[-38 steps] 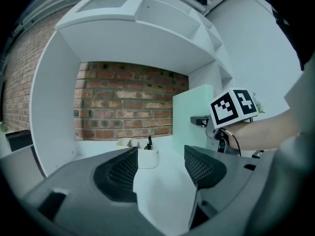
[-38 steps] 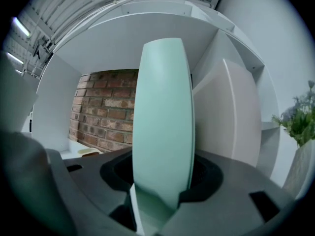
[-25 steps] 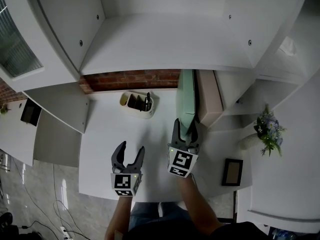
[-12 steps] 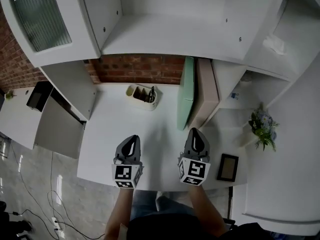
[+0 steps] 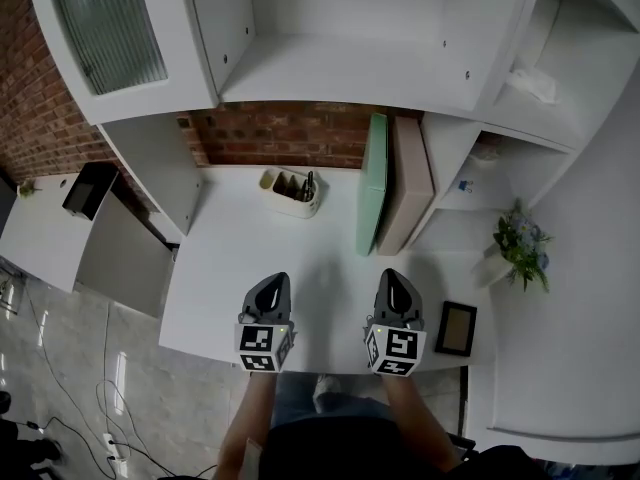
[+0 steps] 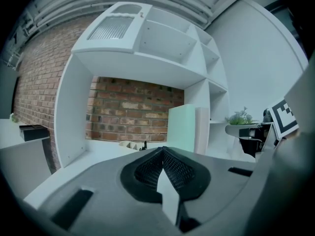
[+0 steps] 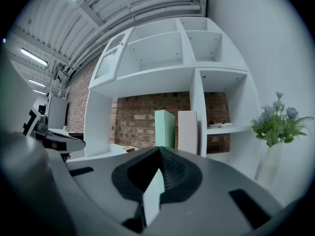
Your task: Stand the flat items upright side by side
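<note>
Seen from the head view, the table [image 5: 250, 258] carries a white desk organiser [image 5: 292, 190] at its far side, against the brick wall [image 5: 270, 138]. It sits at about twelve o'clock from the left gripper [image 5: 271, 286].

That gripper hovers over the table's near edge. Its jaws have just been closing and now meet at the tips, with nothing between them, as the left gripper view shows [image 6: 161, 150].

At one o'clock from it stand the task's two things. The mint-green flat item [image 5: 374, 183] and, just to its right, the pale pink flat item [image 5: 408, 183] are both upright on edge and side by side. The pink one is close against the white shelf divider [image 5: 440, 168]. Whether the two panels touch each other I cannot tell; the right gripper view shows only a thin line between them.

The right gripper [image 5: 393, 280] is level with the left one, and the panels are at its twelve o'clock, well apart from it. Its jaws are also pressed together on nothing [image 7: 158, 150]. A dark picture frame [image 5: 455, 328] lies at its four o'clock, and a small bunch of flowers [image 5: 520, 253] stands at two o'clock.

I judge the standing-up step finished, since both items are on edge, neither is gripped, and both grippers are clear of them. The next move seems to call for little. If the pink panel proves to lean, one gripper would need to reach toward twelve o'clock with jaws parted and square it.
</note>
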A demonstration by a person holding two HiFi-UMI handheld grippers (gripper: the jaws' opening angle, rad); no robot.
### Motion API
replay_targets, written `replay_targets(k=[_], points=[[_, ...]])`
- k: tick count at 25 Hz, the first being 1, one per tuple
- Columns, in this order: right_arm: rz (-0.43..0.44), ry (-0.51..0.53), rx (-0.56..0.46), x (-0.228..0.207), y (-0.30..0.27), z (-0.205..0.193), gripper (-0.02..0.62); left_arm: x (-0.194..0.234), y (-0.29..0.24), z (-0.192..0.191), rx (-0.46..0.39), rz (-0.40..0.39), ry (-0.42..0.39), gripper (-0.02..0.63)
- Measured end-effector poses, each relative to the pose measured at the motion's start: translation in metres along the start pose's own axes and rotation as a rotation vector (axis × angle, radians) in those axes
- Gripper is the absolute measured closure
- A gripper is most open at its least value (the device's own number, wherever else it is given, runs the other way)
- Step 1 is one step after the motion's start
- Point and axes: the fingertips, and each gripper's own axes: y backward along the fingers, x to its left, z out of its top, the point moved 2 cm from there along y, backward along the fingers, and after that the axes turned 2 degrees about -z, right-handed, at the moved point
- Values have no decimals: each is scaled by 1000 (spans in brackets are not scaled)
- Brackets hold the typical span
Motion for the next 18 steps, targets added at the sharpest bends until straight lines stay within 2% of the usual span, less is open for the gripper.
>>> replay_targets(k=[18], points=[[39,-9,17,2,2,-6,598,-4,7,3,-10,2,8,597]])
